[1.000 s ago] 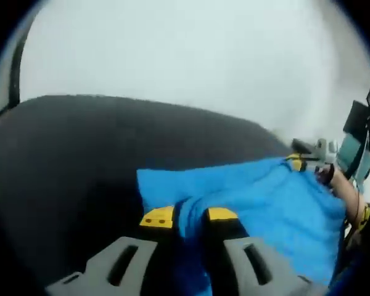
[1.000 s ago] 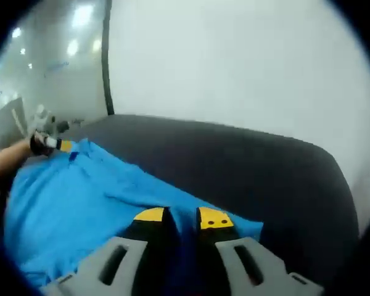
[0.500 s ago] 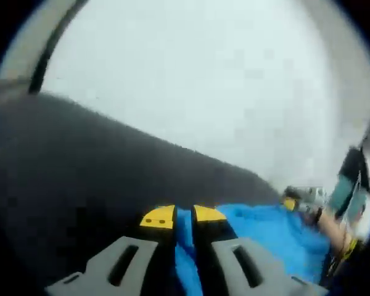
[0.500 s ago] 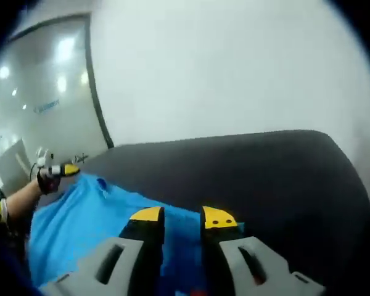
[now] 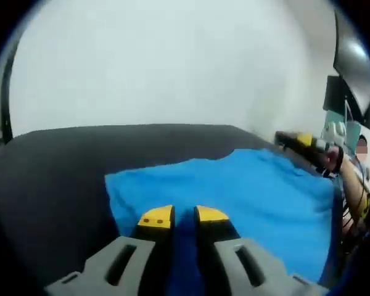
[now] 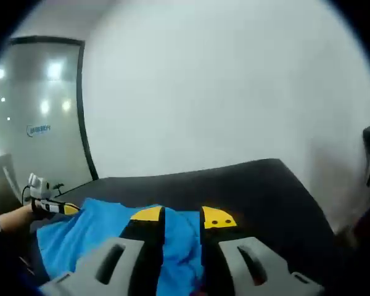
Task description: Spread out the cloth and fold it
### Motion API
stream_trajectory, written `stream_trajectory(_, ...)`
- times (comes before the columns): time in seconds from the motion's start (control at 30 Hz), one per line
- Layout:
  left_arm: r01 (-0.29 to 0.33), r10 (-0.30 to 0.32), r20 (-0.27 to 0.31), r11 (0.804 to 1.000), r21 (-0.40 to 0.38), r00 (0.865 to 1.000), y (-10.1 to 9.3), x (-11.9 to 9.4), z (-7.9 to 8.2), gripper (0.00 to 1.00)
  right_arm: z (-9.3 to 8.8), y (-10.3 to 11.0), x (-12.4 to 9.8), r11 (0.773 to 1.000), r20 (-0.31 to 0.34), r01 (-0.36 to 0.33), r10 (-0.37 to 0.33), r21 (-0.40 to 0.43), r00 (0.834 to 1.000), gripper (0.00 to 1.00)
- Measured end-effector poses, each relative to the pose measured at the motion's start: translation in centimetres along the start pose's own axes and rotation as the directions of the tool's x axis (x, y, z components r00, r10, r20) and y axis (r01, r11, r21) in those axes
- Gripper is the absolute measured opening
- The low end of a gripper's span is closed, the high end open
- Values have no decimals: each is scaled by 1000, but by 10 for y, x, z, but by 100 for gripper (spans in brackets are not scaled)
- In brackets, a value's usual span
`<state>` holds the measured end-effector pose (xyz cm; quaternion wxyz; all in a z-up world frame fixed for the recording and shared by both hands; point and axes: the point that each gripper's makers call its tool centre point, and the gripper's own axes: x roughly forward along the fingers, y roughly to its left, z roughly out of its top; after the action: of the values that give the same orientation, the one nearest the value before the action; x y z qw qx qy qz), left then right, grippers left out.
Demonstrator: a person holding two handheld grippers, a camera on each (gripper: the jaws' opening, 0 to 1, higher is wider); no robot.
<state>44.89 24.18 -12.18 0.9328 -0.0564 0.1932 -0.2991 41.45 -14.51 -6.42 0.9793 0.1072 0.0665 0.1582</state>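
In the left gripper view we see our left gripper [image 5: 184, 216] with its yellow-tipped jaws drawn narrow, a fold of the blue cloth [image 5: 246, 191] pinched between them; the cloth runs out ahead of the fingertips and off to their right as a broad, mostly flat sheet over the dark grey table [image 5: 55, 179], with one corner lying just ahead and left of the tips. At the far right of that sheet the other gripper comes into view, held in a hand [image 5: 339, 169], and it sits at the cloth's far edge. In the right gripper view our right gripper [image 6: 184, 216] shows the same narrow stance, with blue cloth rising in the slot between the jaws, so we take it as clamped on the cloth's edge, though the blur keeps us from seeing the contact cleanly. From these fingertips the cloth spreads away to the left, rumpled in soft ridges, towards the left gripper at its far end. Bare table lies ahead and right of the tips, and a pale wall [image 6: 222, 92] stands beyond it.
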Motion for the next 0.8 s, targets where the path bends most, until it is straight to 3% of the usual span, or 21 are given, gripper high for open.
stream_trajectory(0.1, -2, 2, 0, 1000, -19, 1000, 1, -26, -19, 16, -29, 31, -26, 994, -98, -107, 104, -29, 990, 20)
stream_trajectory(0.17, 0, -2, -24, 998, -70, 1000, 0, -39, -33, 16, -53, 49, -37, 988, -186, -152, 152, 16, 971, 19)
stream_trajectory(0.2, 12, -16, -40, 995, -102, 999, -3, -44, -39, 16, -70, 60, -41, 980, -253, -197, 195, 19, 948, 19)
stream_trajectory(0.27, 12, -23, -66, 988, -155, 998, -6, -50, -47, 16, -94, 56, -37, 986, -339, -166, 151, -15, 929, 19)
stream_trajectory(0.33, -18, 7, -79, 990, -140, 997, -4, -54, -52, 18, -106, 50, -32, 986, -365, -137, 93, -97, 926, 16)
stream_trajectory(0.4, -17, 9, -62, 990, -141, 998, -10, -59, -54, 18, -99, 57, -32, 989, -328, -146, 127, -35, 936, 4)
stream_trajectory(0.47, 18, -25, -63, 993, -113, 998, -24, -64, -57, 18, -96, 56, -39, 990, -339, -134, 110, -49, 935, 0)
stream_trajectory(0.5, 24, -30, -64, 995, -92, 997, -27, -66, -58, 18, -88, 50, -44, 985, -325, -128, 83, -119, 942, 0)
stream_trajectory(0.6, 41, -42, -86, 999, -9, 995, -41, -74, -68, 18, -70, 43, -58, 985, -284, -95, 50, -145, 958, 0)
stream_trajectory(0.67, 8, -3, -67, 996, 85, 998, -36, -76, -70, 16, -59, 20, -74, 965, -259, -1, -69, -262, 964, 0)
stream_trajectory(0.73, 5, -1, -62, 998, 66, 998, -35, -78, -72, 12, -54, 4, -84, 949, -241, 63, -142, -308, 960, 0)
stream_trajectory(0.8, 25, -26, -52, 1000, -6, 998, -36, -81, -70, 9, -54, 7, -86, 967, -235, 47, -107, -250, 966, 0)
